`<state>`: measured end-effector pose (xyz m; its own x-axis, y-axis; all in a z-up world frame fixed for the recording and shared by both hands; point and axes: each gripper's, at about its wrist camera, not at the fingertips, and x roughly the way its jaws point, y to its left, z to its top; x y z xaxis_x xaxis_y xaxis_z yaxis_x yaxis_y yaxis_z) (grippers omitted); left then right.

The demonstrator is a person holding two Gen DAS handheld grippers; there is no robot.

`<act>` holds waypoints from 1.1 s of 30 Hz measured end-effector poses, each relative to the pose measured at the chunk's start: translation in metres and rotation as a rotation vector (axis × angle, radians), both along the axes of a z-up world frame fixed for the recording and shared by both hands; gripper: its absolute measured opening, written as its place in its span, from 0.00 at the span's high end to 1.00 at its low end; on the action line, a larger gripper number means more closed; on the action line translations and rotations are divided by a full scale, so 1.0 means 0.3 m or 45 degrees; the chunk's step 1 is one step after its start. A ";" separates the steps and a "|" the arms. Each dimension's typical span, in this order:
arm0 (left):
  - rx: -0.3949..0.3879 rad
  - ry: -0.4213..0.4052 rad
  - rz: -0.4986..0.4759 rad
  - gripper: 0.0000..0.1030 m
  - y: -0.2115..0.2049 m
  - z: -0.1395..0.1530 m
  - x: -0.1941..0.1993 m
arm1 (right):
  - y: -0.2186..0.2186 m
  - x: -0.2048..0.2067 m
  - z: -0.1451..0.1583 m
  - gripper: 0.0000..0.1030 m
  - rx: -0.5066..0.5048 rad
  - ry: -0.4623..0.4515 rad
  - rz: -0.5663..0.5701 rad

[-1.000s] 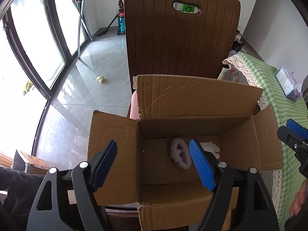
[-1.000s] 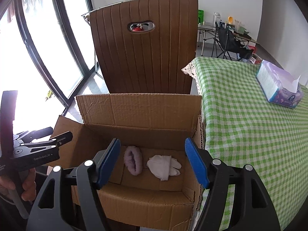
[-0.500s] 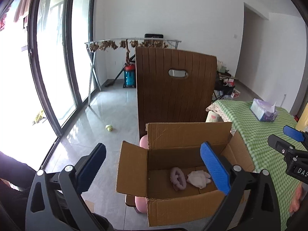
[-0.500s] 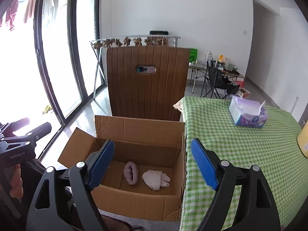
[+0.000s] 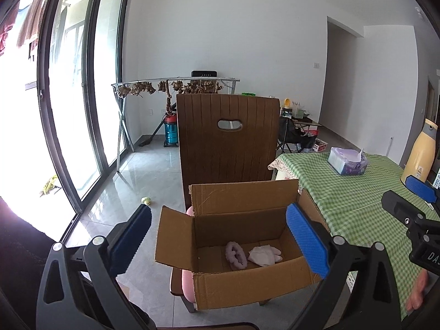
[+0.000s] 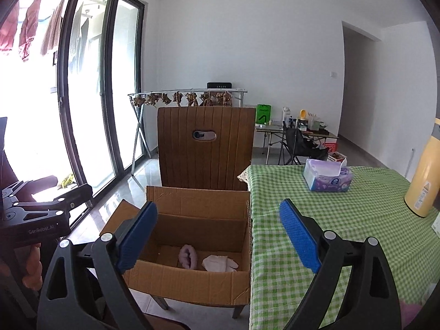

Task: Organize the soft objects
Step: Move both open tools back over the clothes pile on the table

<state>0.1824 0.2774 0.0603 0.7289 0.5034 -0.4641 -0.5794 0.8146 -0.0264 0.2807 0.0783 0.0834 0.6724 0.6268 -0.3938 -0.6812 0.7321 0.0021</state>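
**Both grippers empty and wide open above the box**

The left gripper and right gripper have jaws spread wide, just opened further, nothing between the pads. Beyond and below both jaws, the cardboard box holds a purple scrunchie beside a white cloth. A second ago the box loomed close; now it sits smaller and lower, with more room showing.

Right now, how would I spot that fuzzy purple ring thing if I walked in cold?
Find the open cardboard box on the brown chair beside the green checked table. On its floor lie two soft items; the purple scrunchie is the left one, a plush looped ring, unlike the flat white glove beside it.
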 end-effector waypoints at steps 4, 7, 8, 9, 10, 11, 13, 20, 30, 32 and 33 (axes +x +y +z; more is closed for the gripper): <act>0.033 -0.031 -0.001 0.07 -0.044 0.032 -0.049 | -0.038 -0.037 0.018 0.16 0.043 -0.025 -0.010; 0.076 -0.075 -0.010 0.07 -0.083 0.065 -0.087 | -0.078 -0.055 0.046 0.16 0.078 -0.053 -0.037; 0.091 -0.086 -0.010 0.07 -0.095 0.075 -0.096 | -0.097 -0.058 0.057 0.16 0.089 -0.068 -0.058; 0.101 -0.093 -0.013 0.07 -0.109 0.083 -0.101 | -0.121 -0.064 0.069 0.16 0.097 -0.081 -0.085; 0.109 -0.102 -0.024 0.07 -0.125 0.091 -0.106 | -0.146 -0.069 0.080 0.16 0.098 -0.087 -0.109; 0.114 -0.109 -0.036 0.07 -0.143 0.096 -0.107 | -0.177 -0.075 0.089 0.16 0.099 -0.093 -0.138; 0.119 -0.123 -0.069 0.07 -0.182 0.107 -0.110 | -0.238 -0.080 0.094 0.16 0.097 -0.097 -0.196; 0.086 -0.208 -0.279 0.07 -0.372 0.120 -0.046 | -0.493 -0.150 0.086 0.16 0.041 -0.123 -0.444; 0.007 -0.202 -0.667 0.07 -0.714 0.086 0.115 | -0.876 -0.309 0.075 0.12 -0.068 -0.176 -0.868; 0.003 -0.194 -0.745 0.07 -0.788 0.079 0.142 | -0.936 -0.345 0.074 0.12 -0.091 -0.186 -0.940; 0.008 -0.186 -0.779 0.07 -0.830 0.074 0.155 | -0.973 -0.366 0.075 0.12 -0.100 -0.193 -0.994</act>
